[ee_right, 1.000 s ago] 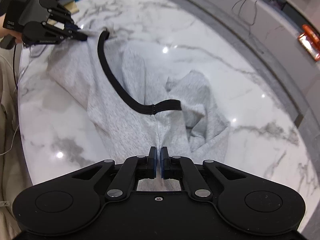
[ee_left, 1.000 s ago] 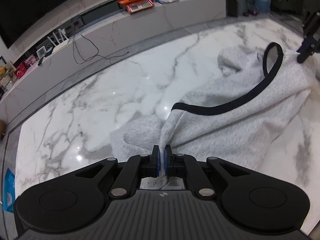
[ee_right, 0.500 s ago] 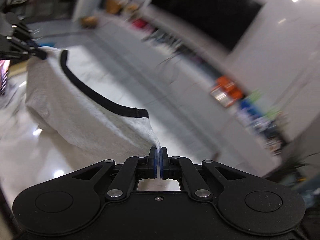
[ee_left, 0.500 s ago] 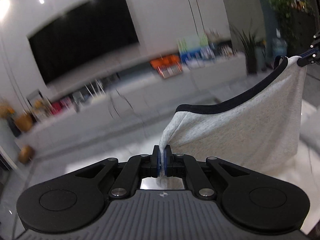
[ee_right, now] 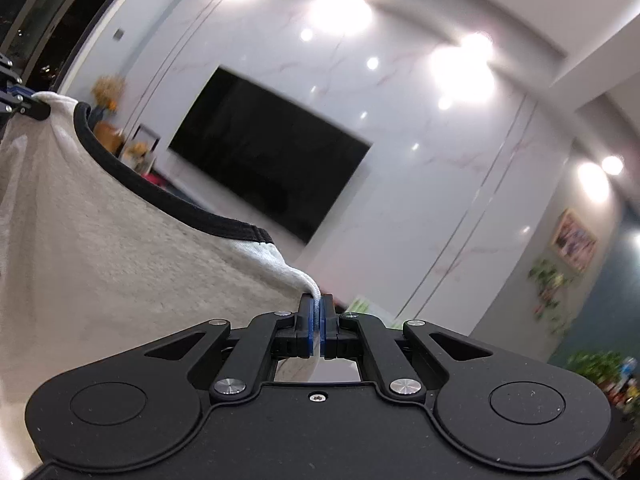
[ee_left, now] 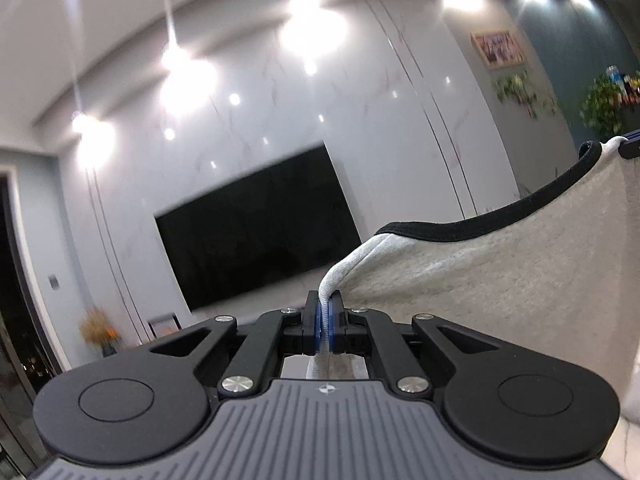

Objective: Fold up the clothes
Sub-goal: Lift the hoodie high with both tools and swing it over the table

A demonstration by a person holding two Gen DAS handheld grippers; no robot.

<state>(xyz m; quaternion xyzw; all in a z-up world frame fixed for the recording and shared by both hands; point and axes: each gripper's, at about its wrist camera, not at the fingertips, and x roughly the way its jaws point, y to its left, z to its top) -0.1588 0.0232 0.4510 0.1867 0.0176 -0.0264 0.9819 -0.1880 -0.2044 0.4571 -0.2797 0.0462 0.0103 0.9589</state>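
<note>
Risk first: the grey garment [ee_left: 500,280] hangs in the air between the two grippers, each holding only a thin pinch of fabric at a shoulder corner beside the black-trimmed neckline [ee_left: 480,224], so a sharp shake or an uneven pull could strip one corner out of its pads and drop that side. The span between the two holds sags rather than running taut, so if the hands set it down unevenly the body could land twisted or bunched. The lower part of the garment runs out of both views, so whether the hem is clear of the surface below cannot be judged; if it drags, it may fold under itself. Left gripper [ee_left: 327,316] is clenched on a rolled corner of cloth, which passes through the pads and shows behind them. Right gripper [ee_right: 316,320] is likewise clamped on the opposite corner. Both point roughly level toward the far wall with the dark TV screen [ee_right: 268,168], with ceiling lights in view. Each gripper's tip shows at the edge of the other's view, well apart, the garment stretched between them. Background is motion-blurred, probably from fast hand travel
</note>
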